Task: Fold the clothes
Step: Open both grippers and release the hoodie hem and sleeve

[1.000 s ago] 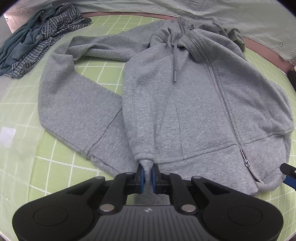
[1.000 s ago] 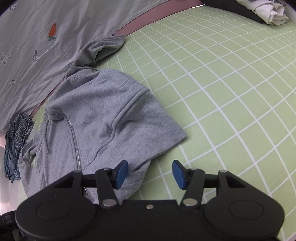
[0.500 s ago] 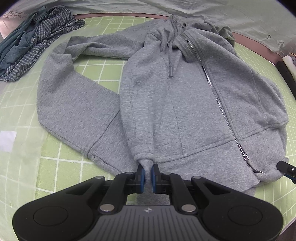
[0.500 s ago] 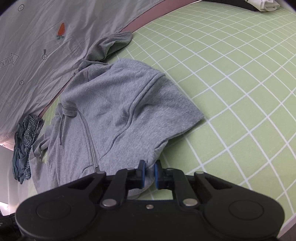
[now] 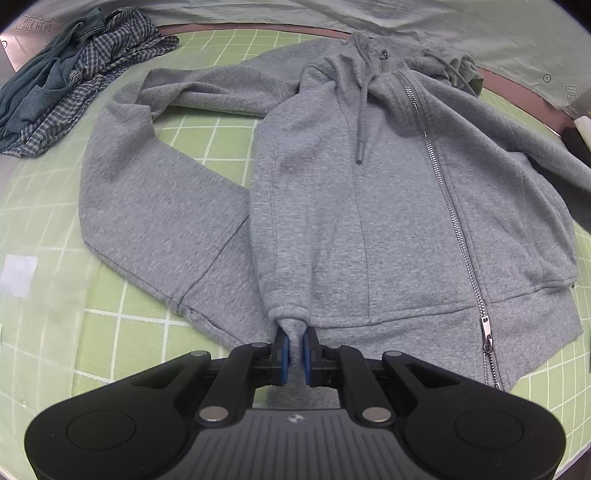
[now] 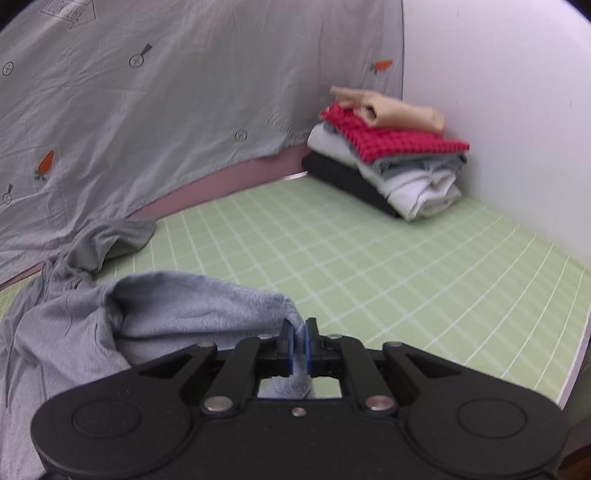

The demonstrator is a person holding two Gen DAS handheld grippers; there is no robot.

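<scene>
Beyond the right hand-held gripper (image 6: 299,341) pinching hoodie (image 6: 192,310) fabric sits a folded stack (image 6: 391,162); left hand-held gripper (image 5: 294,345) clamps the hem.

The grey sheet (image 5: 406,22) hanging at the far side carries a printed arrow reading "LOOK HERE" (image 5: 35,25) at the far left. In the right wrist view the same sheet (image 6: 184,110) shows another such arrow (image 6: 68,13), too cut off to read.
</scene>
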